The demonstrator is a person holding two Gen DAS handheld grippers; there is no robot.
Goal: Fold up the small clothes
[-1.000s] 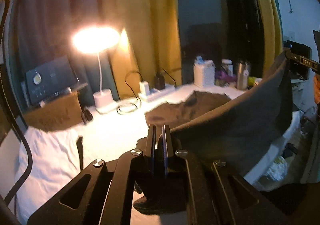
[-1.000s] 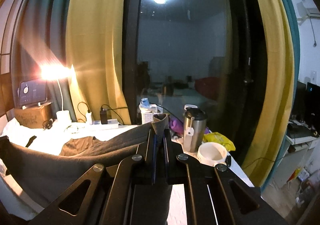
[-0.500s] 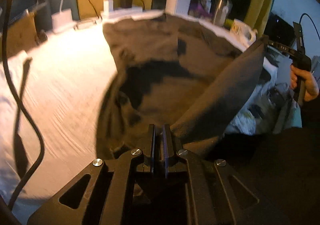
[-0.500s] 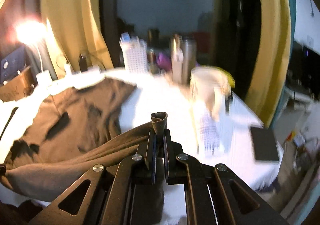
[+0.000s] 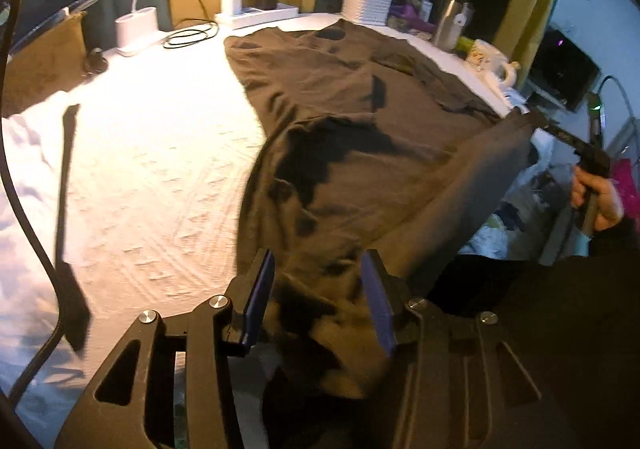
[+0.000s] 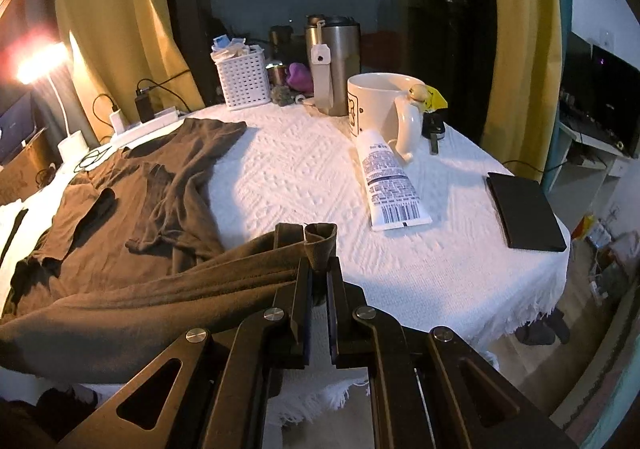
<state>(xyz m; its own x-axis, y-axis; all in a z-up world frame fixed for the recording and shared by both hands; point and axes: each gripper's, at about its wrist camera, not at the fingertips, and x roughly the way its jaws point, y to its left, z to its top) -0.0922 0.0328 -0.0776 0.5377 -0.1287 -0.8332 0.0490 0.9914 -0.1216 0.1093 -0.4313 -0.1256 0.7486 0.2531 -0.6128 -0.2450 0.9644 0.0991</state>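
On the white tablecloth (image 6: 304, 177) lies a brown shirt (image 5: 352, 121), its hem clamped in the right gripper (image 6: 318, 273) while the left gripper (image 5: 318, 289) is opening, cloth loose between its jaws.

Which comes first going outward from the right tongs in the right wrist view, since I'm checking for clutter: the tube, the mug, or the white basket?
1. Tube, lying just ahead and to the right of the right tongs.
2. Mug, standing behind the tube.
3. White basket, at the back near the window.
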